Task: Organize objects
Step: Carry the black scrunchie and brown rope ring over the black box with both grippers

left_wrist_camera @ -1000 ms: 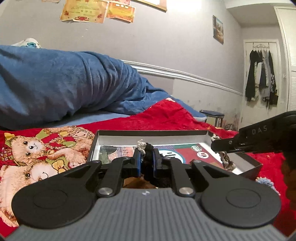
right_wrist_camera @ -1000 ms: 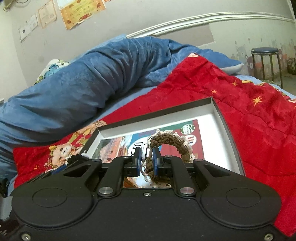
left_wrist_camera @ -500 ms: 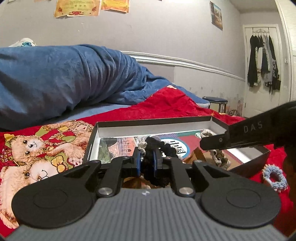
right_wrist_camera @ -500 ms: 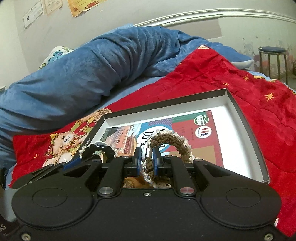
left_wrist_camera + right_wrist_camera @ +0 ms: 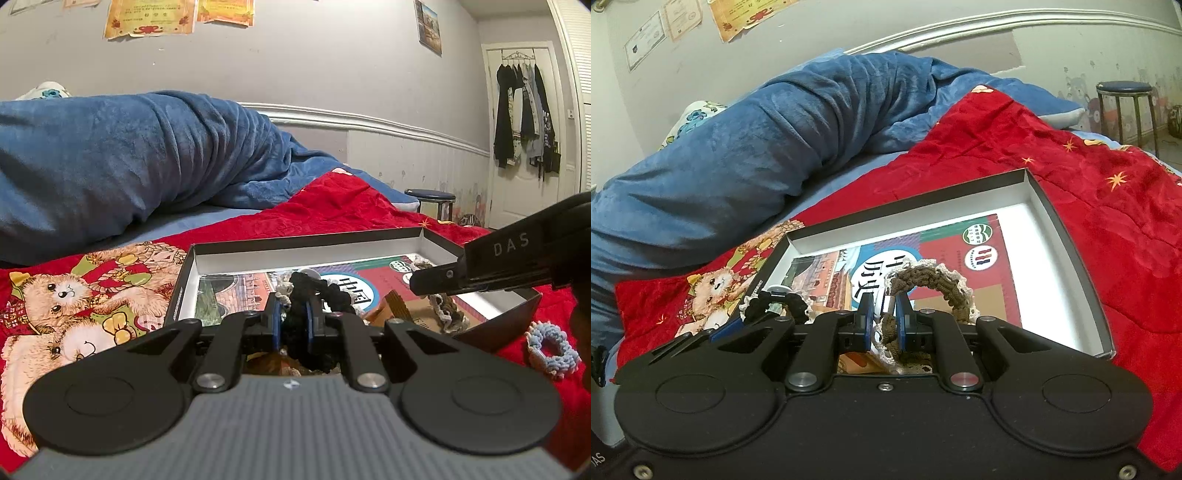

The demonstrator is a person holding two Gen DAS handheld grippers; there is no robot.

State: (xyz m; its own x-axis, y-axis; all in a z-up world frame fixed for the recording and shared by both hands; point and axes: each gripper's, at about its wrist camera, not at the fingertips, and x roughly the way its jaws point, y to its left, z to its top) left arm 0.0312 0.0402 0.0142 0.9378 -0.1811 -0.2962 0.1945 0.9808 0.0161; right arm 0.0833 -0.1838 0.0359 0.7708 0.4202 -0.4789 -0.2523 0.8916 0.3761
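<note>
- The left gripper (image 5: 292, 316) is clenched on a black crocheted scrunchie (image 5: 317, 295), whose loop rises between the blue pads above the near-left part of a shallow dark cardboard box with a white inside (image 5: 436, 242).
- The right gripper (image 5: 883, 320) is clenched on a brown crocheted scrunchie with cream lace edging (image 5: 934, 282); the loop arches up and to the right from the pads, over the near edge of the box (image 5: 1052, 210).
- In the left wrist view the right gripper's black body marked "DAS" (image 5: 509, 254) reaches in over the box's right edge, with the brown scrunchie (image 5: 448, 312) hanging beneath it inside the box.
- In the right wrist view the black scrunchie (image 5: 783, 304) shows at the box's near-left corner.
- A colourful printed booklet (image 5: 967, 266) lies flat on the box floor.
- A pale blue crocheted scrunchie (image 5: 550, 349) lies on the red quilt (image 5: 343, 206) just outside the box's near-right corner.
- The box sits on the red quilt, beside a teddy-bear print (image 5: 62, 295) off its left edge.
- A rumpled blue plush blanket (image 5: 129, 158) lies beyond the box's far edge.
</note>
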